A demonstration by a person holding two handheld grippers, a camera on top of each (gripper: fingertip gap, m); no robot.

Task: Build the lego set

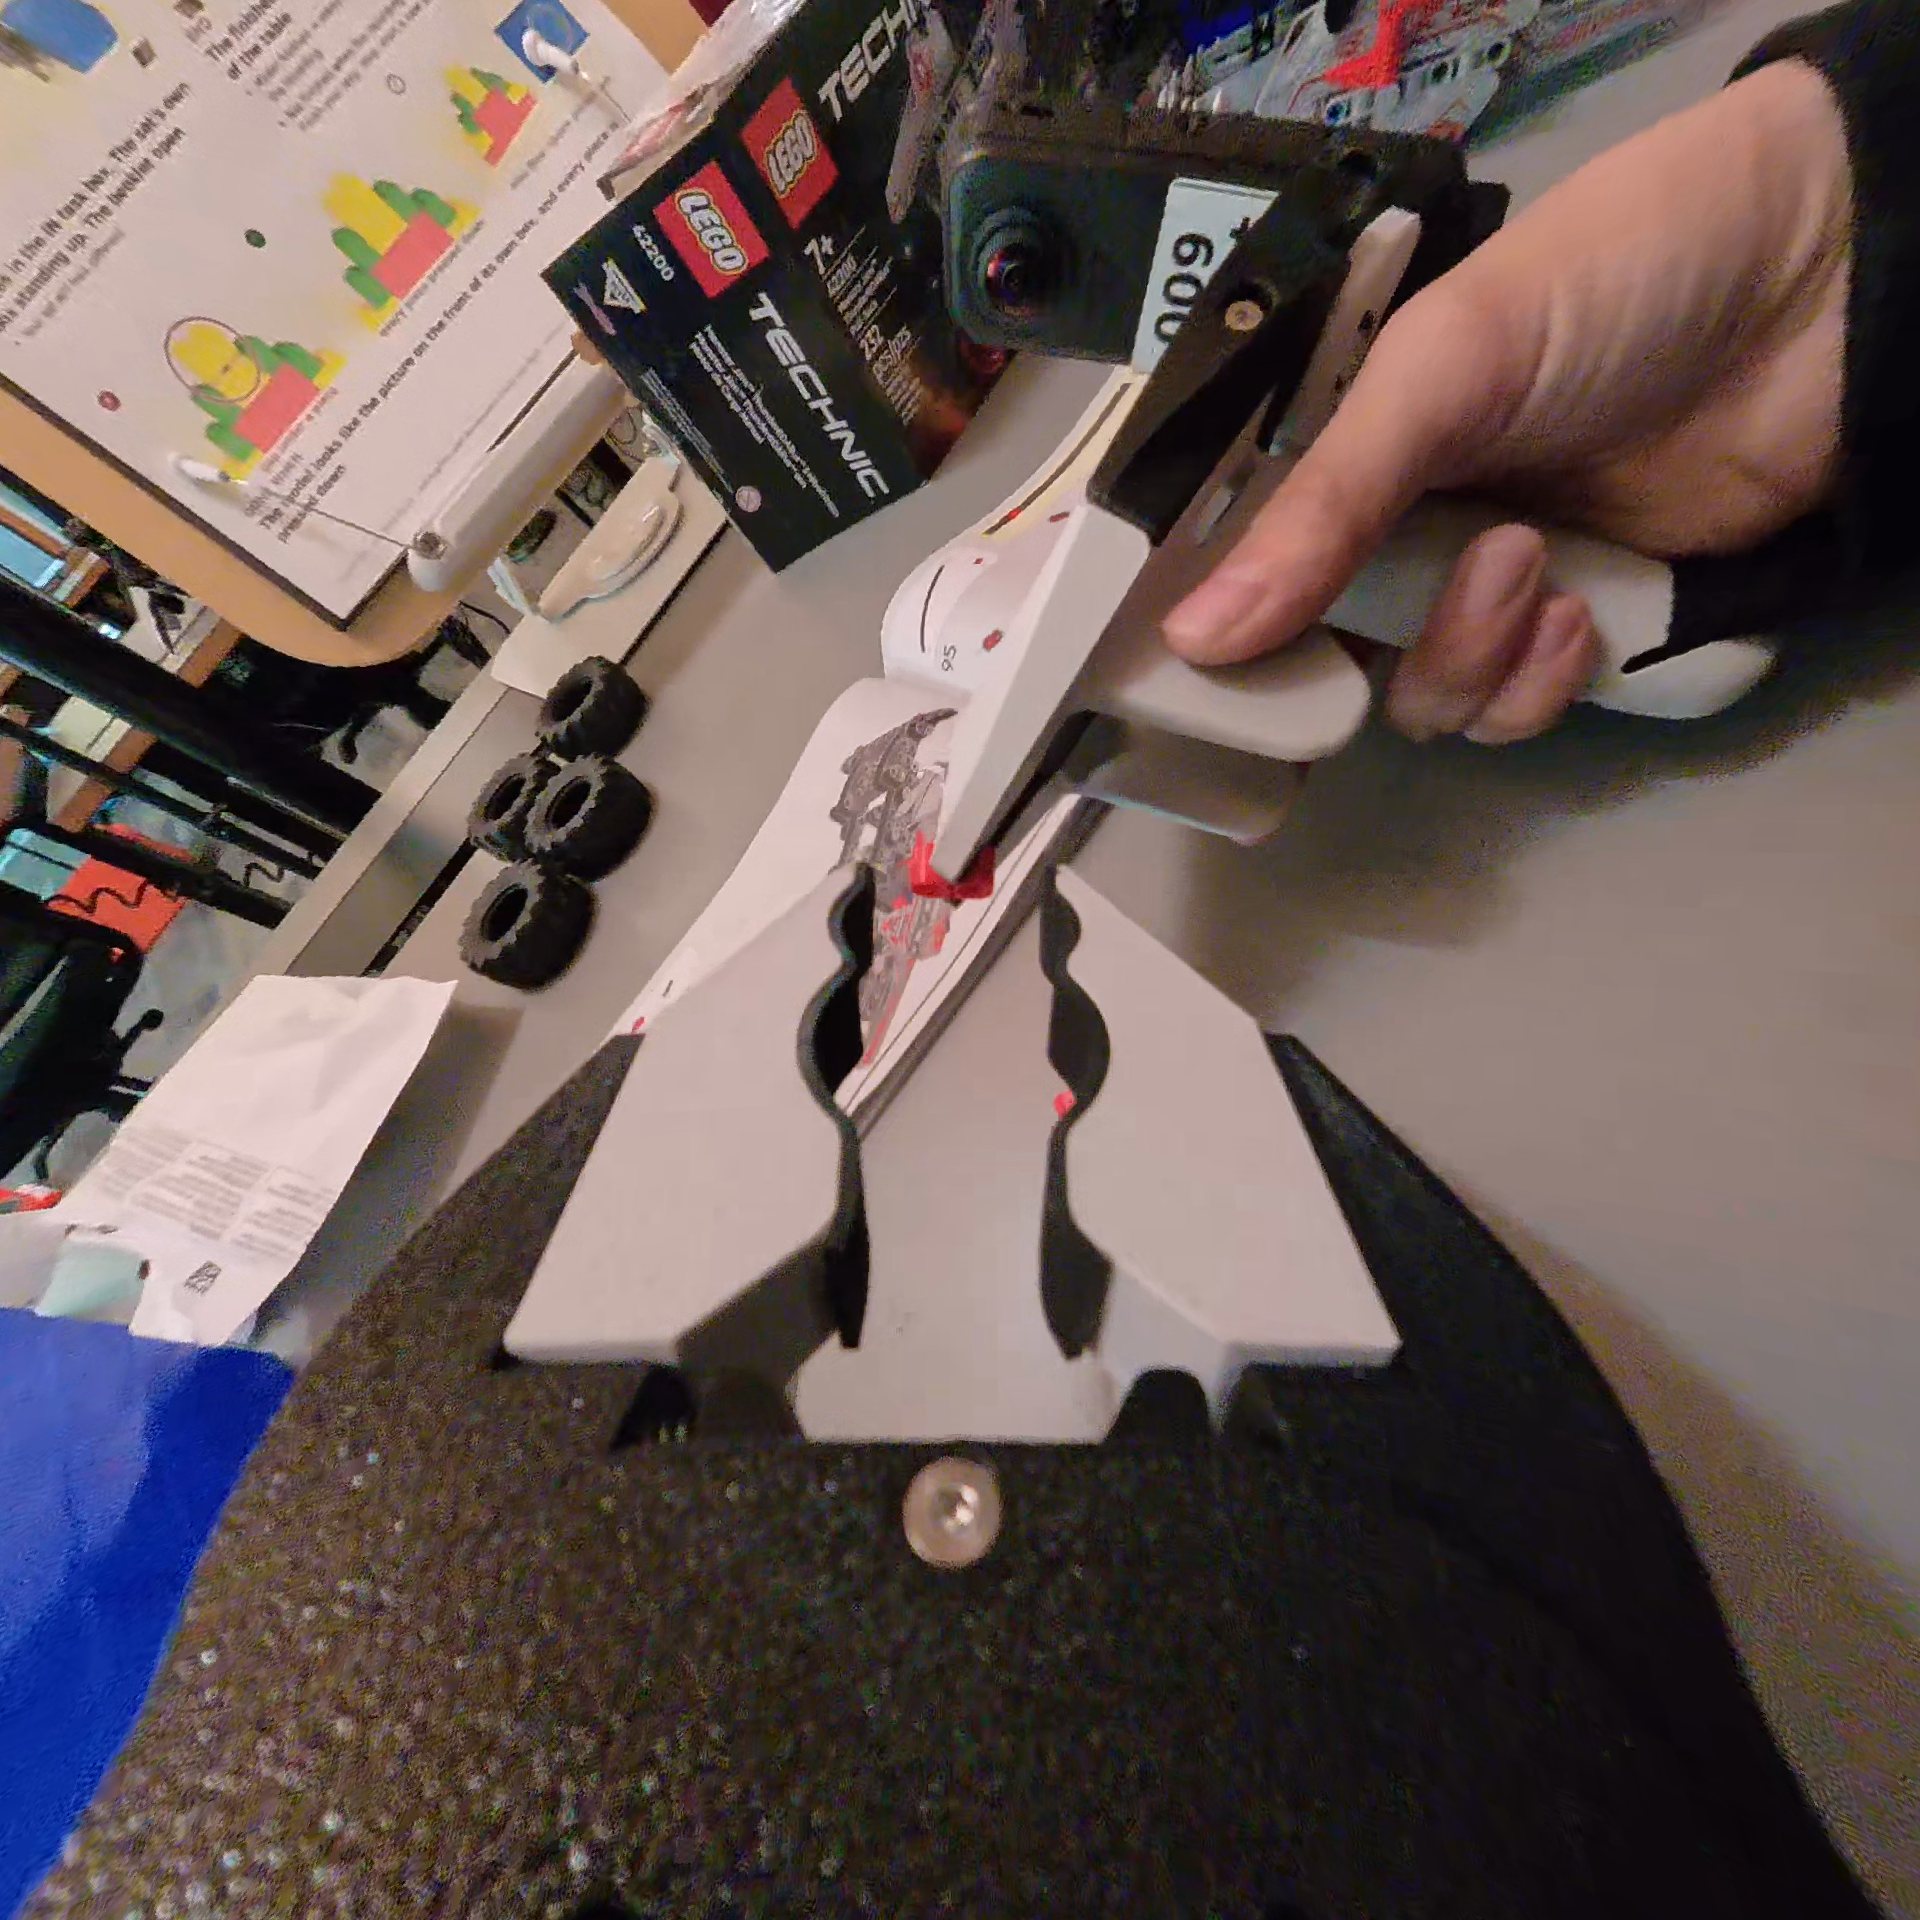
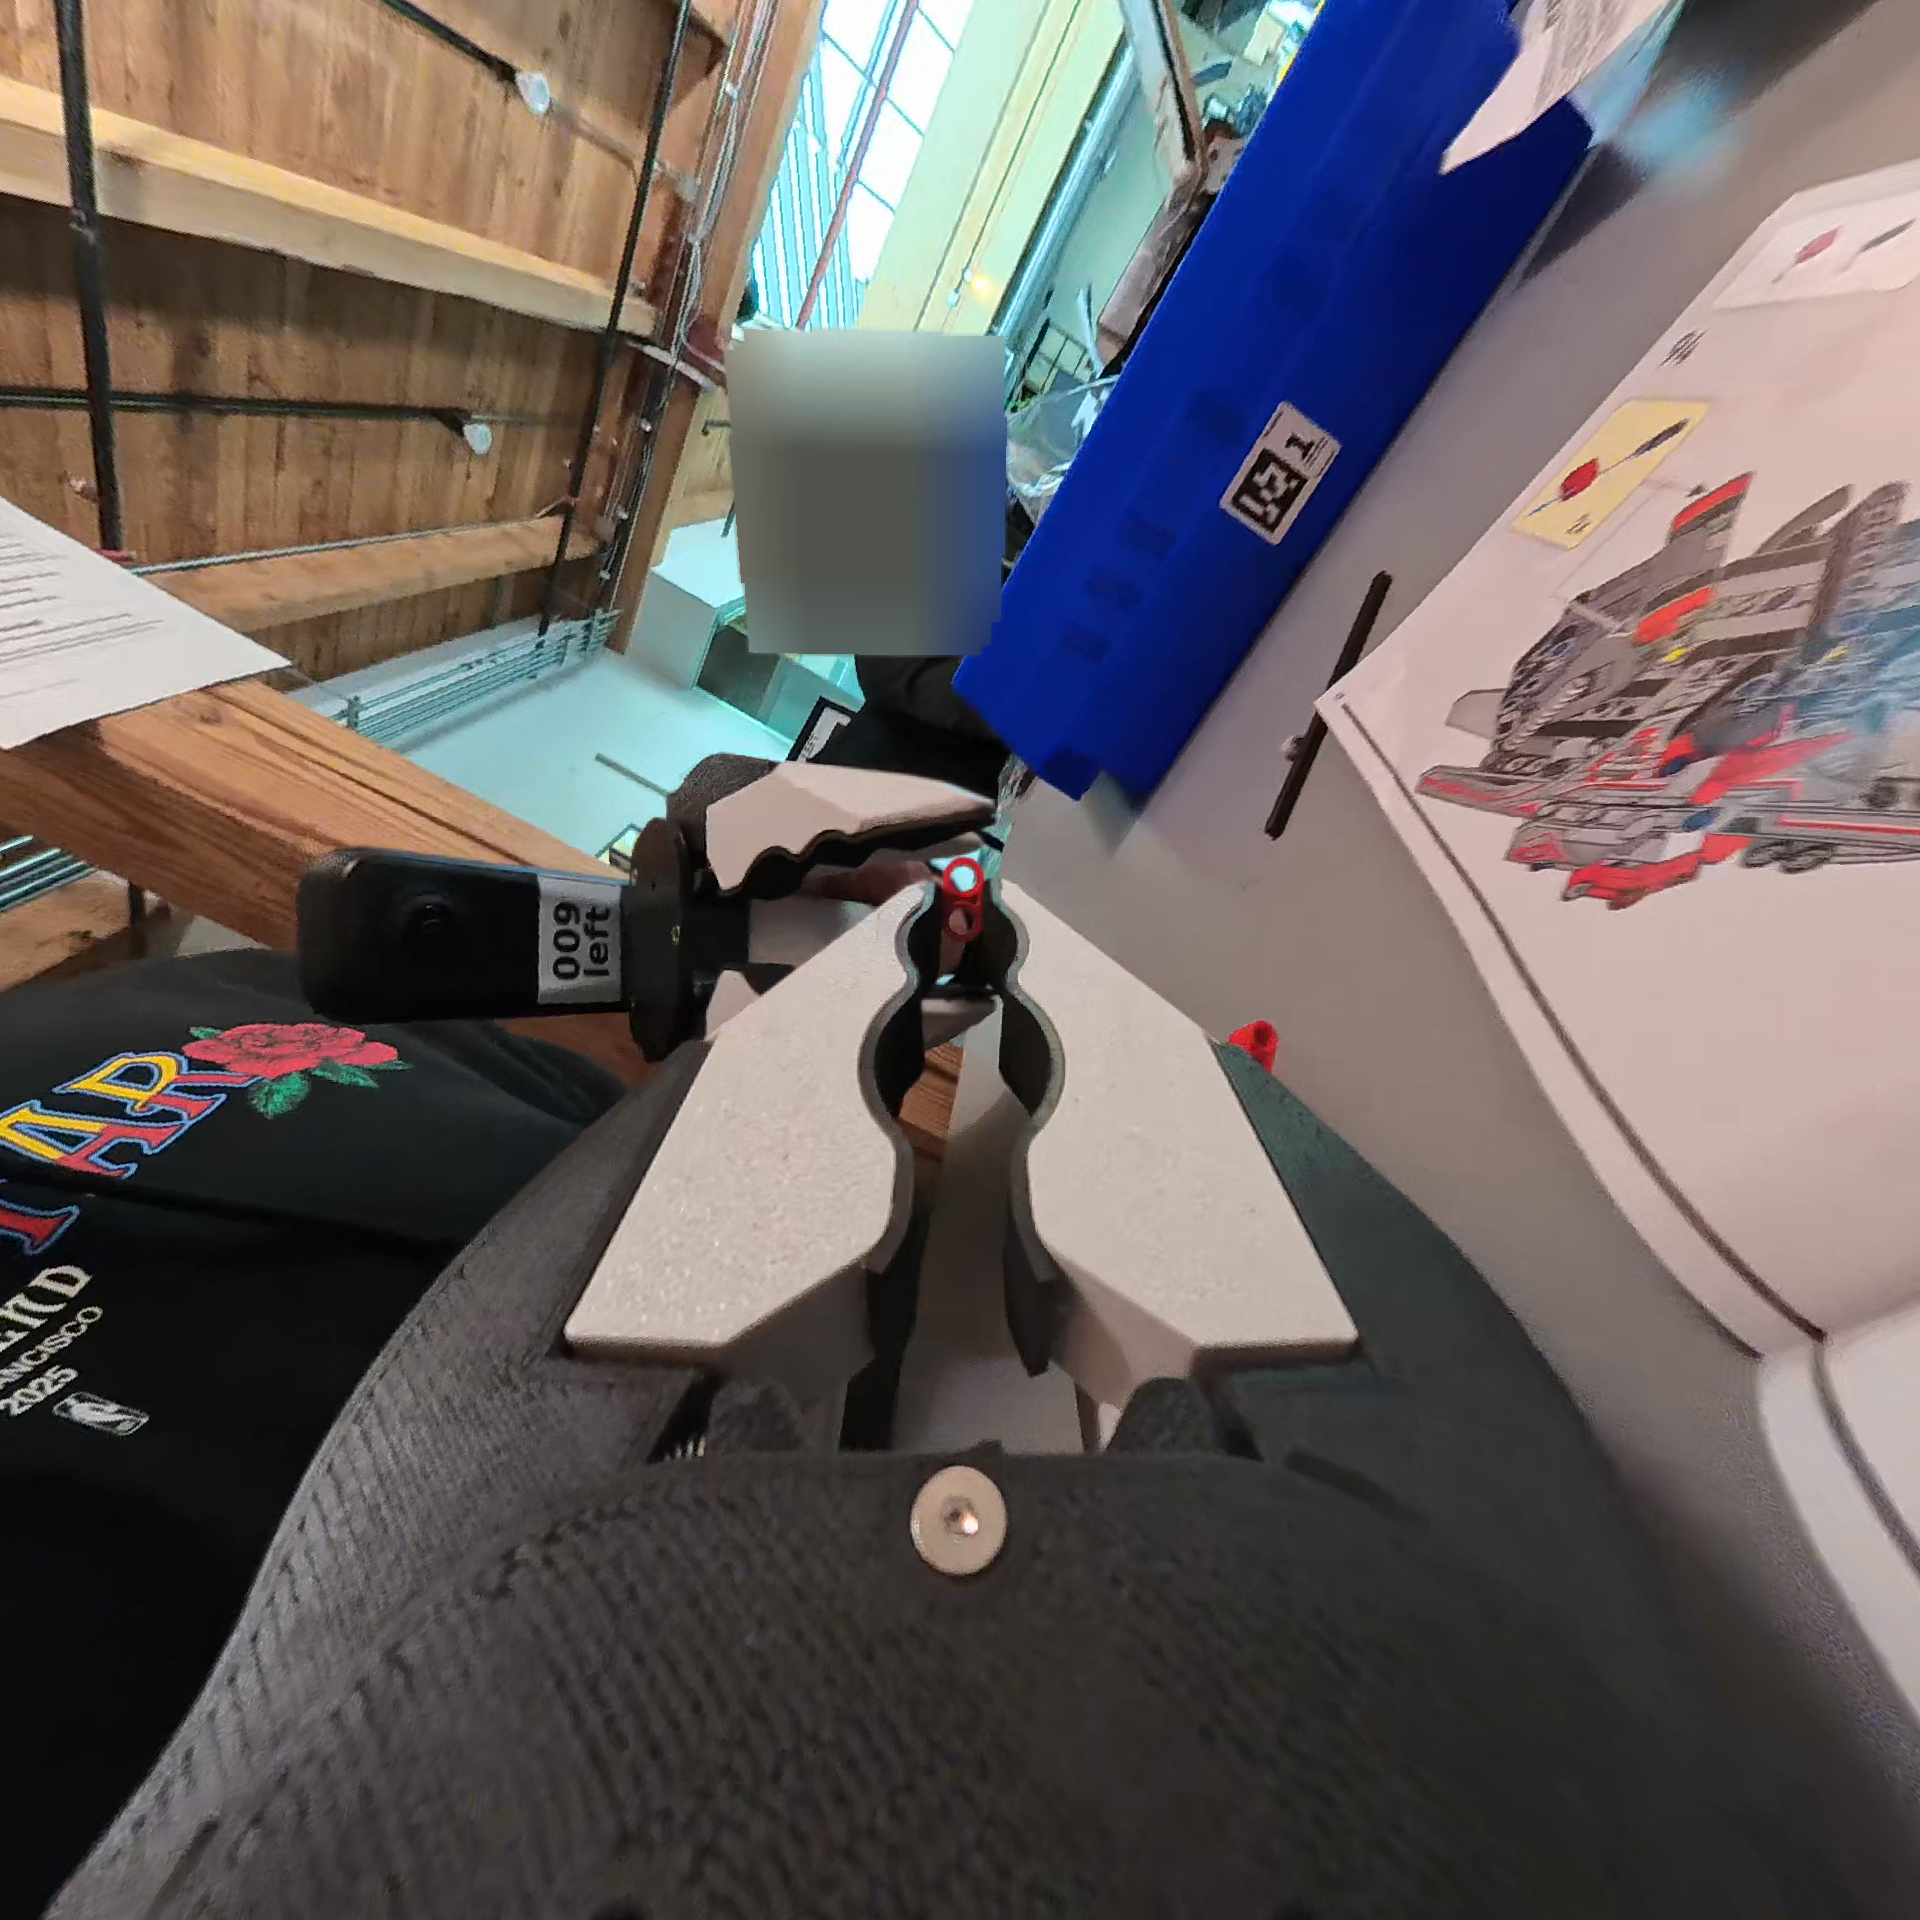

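Observation:
My right gripper (image 2: 961, 920) is shut on a small red Technic connector (image 2: 963, 885), pinched at its fingertips and held above the table edge. In the left wrist view a hand holds that gripper (image 1: 961, 854), with the red connector (image 1: 951, 881) at its tip. My left gripper (image 1: 951, 904) is open, and its two grey fingers stand on either side of the red connector without touching it. It also shows in the right wrist view (image 2: 862, 831), just behind the connector. The open instruction booklet (image 2: 1662, 748) lies on the grey table (image 1: 1507, 987).
Several black tyres (image 1: 561, 810) stand left of the booklet (image 1: 904, 748). A black Lego box (image 1: 758, 343) stands behind. A blue bin (image 2: 1247, 468), a black axle (image 2: 1320, 707) and a loose red piece (image 2: 1252, 1039) are on the table. A folded paper (image 1: 260, 1122) lies left. Left and right tips are no more than a few centimetres apart.

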